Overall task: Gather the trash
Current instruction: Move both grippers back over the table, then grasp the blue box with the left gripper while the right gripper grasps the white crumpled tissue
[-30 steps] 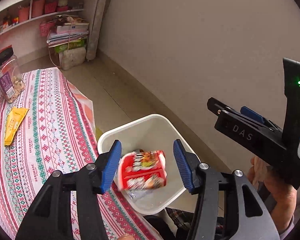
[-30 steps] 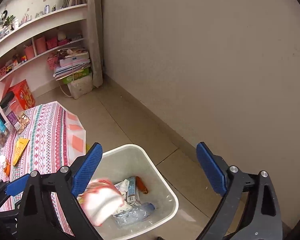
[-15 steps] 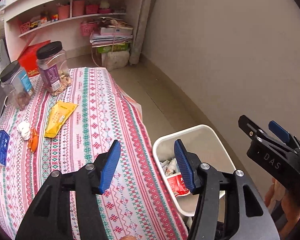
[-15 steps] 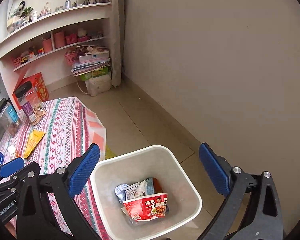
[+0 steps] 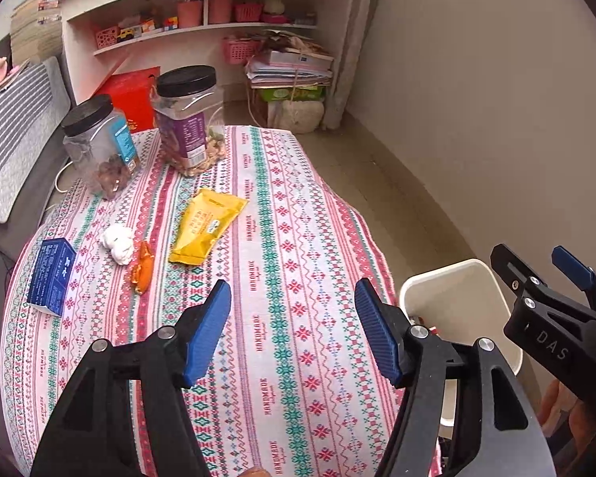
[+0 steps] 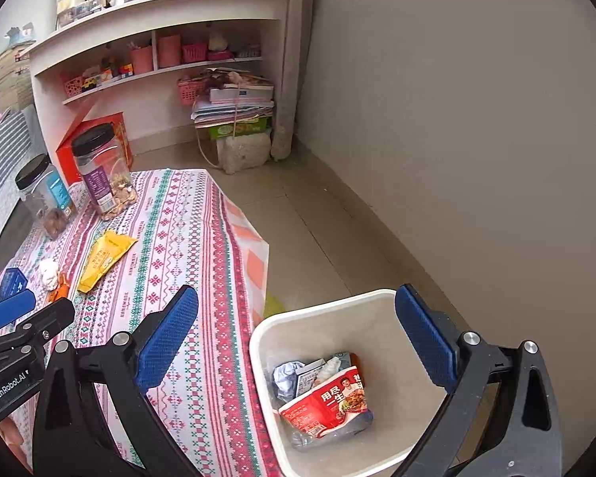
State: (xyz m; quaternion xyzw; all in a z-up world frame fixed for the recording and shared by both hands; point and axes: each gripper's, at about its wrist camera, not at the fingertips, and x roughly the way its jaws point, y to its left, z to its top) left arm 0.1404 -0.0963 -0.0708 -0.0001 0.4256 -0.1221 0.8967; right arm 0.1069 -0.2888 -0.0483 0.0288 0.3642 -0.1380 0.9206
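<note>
Lying in the white bin [image 6: 381, 310] at lower centre of the right wrist view: red noodle wrapper [image 6: 326, 401] atop a clear bottle [image 6: 337, 429], crumpled paper [image 6: 286, 377] and a small carton [image 6: 310, 373]. Beside the bin, to the left, patterned tablecloth [image 5: 294, 238]. Scattered upper left on the cloth in the left wrist view: yellow packet [image 5: 206, 226], orange wrapper [image 5: 141, 268], white tissue wad [image 5: 118, 240], blue box [image 5: 51, 276]. Behind those, two black-lidded jars [image 5: 186, 119], a red box [image 5: 131, 95], cluttered shelves [image 5: 202, 12].

Left gripper [image 5: 294, 332] over the cloth, jaws apart after just widening, nothing between. Right gripper [image 6: 298, 338] straddling cloth edge and bin rim, jaws wide, empty.
</note>
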